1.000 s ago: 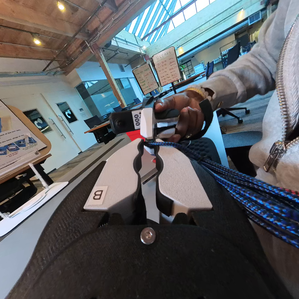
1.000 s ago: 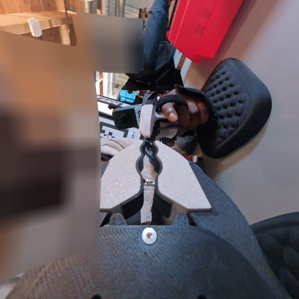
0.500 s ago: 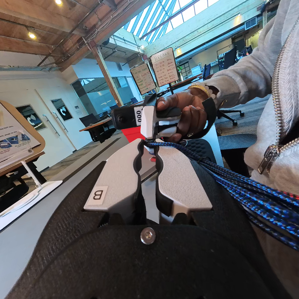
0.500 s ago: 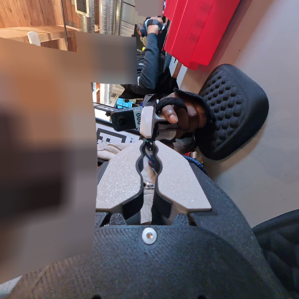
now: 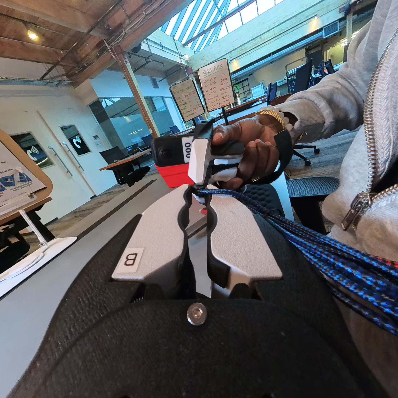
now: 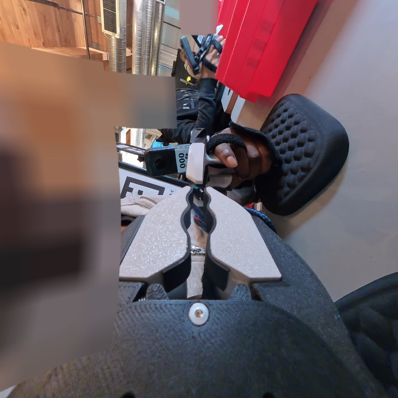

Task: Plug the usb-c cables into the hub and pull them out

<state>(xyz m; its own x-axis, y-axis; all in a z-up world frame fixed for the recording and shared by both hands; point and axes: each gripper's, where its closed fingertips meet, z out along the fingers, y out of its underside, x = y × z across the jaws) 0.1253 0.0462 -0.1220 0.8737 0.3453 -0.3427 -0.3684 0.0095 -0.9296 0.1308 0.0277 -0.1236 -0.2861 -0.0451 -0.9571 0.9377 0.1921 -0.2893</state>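
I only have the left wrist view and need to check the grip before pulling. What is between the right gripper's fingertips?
Observer: In the right wrist view, the right gripper is pinched on a small dark part with a metal tip; I cannot tell what it belongs to.
Operator: Any loose cable end near it?
Observer: Yes. A blue braided cable ends in a connector beside the black dimpled pad.

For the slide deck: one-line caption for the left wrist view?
Left gripper meets the right gripper tip to tip over a blue braided cable bundle.
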